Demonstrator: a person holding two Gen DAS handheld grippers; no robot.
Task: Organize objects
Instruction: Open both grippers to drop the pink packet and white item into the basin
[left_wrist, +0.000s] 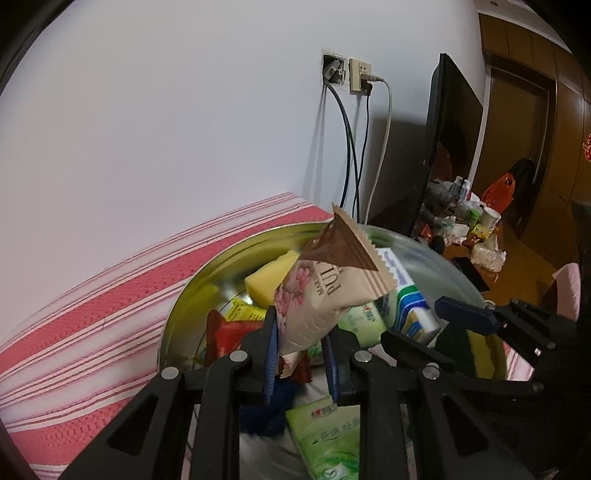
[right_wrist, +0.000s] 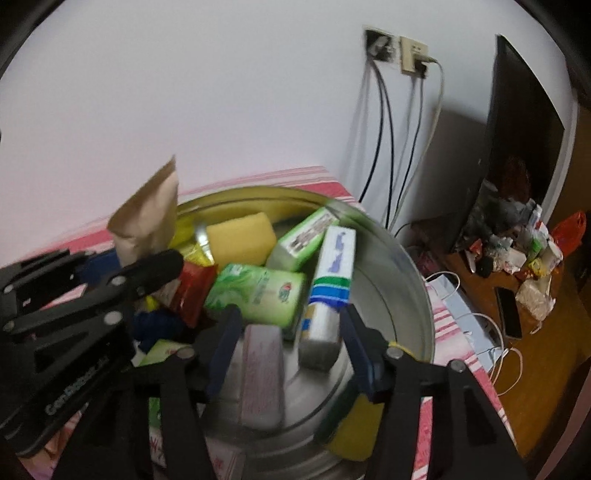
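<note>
On a red-striped cloth (left_wrist: 110, 302) against a white wall, a metal basin (right_wrist: 410, 280) crammed with packets. Left gripper (left_wrist: 301, 354) pinching a beige snack packet (left_wrist: 325, 295) upright above the basin; right gripper (right_wrist: 291, 347) spread, nothing pinched, a blue-and-white tissue pack (right_wrist: 328, 291) between its jaws. Best lowered into a free gap before release; cluttered wooden table (right_wrist: 546, 354) beyond.

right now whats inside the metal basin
In the metal basin: a yellow sponge, green tissue packs, a blue-and-white pack and a red packet. Whatever lies beneath them is covered.
</note>
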